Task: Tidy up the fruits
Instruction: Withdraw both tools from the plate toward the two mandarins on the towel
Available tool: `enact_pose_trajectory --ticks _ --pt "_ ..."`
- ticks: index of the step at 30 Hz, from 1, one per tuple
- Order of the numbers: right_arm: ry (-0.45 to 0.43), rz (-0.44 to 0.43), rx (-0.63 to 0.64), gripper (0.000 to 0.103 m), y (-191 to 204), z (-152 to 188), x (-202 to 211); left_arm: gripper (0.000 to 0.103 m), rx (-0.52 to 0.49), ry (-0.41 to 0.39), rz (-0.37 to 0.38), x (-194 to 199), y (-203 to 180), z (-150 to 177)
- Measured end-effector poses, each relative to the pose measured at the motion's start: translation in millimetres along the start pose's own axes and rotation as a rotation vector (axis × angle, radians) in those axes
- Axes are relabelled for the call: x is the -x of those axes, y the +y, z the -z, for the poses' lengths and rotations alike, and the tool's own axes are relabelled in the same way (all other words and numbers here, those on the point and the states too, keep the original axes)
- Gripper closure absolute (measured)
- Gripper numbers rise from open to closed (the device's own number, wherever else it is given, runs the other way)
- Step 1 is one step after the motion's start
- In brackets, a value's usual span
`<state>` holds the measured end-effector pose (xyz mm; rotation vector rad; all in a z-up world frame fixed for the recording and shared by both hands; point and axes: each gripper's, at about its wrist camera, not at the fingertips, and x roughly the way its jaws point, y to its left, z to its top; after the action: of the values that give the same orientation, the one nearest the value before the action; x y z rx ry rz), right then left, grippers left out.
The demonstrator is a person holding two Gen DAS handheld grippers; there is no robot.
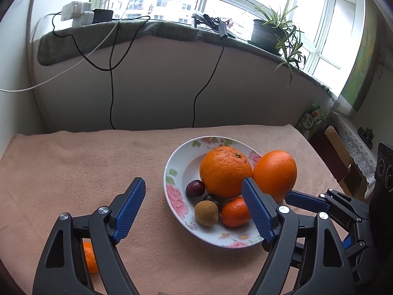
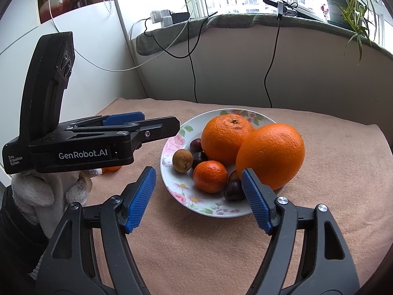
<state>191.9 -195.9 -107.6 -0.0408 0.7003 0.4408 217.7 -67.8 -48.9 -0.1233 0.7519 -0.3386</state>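
Observation:
A floral plate (image 1: 176, 167) (image 2: 169, 184) on the pink cloth holds a large orange (image 1: 224, 172) (image 2: 226, 139), a small tangerine (image 1: 234, 212) (image 2: 210, 177), a brown longan (image 1: 206, 212) (image 2: 182, 160) and dark plums (image 1: 195, 188) (image 2: 233, 190). A second large orange (image 1: 275, 172) (image 2: 270, 156) rests on the plate's right rim. My left gripper (image 1: 194, 209) is open and empty, over the plate's near left side. My right gripper (image 2: 199, 199) is open and empty in front of the plate. Another tangerine (image 1: 89, 257) lies on the cloth under the left gripper.
The table has a pink cloth (image 1: 86, 167). Behind it a wall with hanging cables (image 1: 111, 86) rises to a windowsill with chargers (image 1: 76, 12) and a potted plant (image 1: 270, 32). Boxes and a lace-covered shelf (image 1: 353, 147) stand at the right.

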Motion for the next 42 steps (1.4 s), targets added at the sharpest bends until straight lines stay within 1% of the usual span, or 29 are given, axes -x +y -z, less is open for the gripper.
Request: enact_pose_trajectory --ticks 2,5,9,30,42 --pt "-0.014 -0.003 0.0 0.012 1 0 2 0.022 -0.002 -0.004 -0.004 3 -1 0" --pt "-0.03 -0.004 0.002 0.011 2 -1 5 0.021 -0.006 -0.008 -0.009 6 -1 1" --pt "-0.02 -0.009 0.005 0.009 4 -1 4 0.021 -0.005 -0.014 -0.011 10 -1 2" --pt "-0.03 -0.017 0.042 0.008 27 2 13 0.021 0.013 -0.066 -0.037 48 11 10" --pt "-0.028 -0.031 0.039 0.008 33 1 11 0.021 0.035 -0.076 -0.065 60 25 18"
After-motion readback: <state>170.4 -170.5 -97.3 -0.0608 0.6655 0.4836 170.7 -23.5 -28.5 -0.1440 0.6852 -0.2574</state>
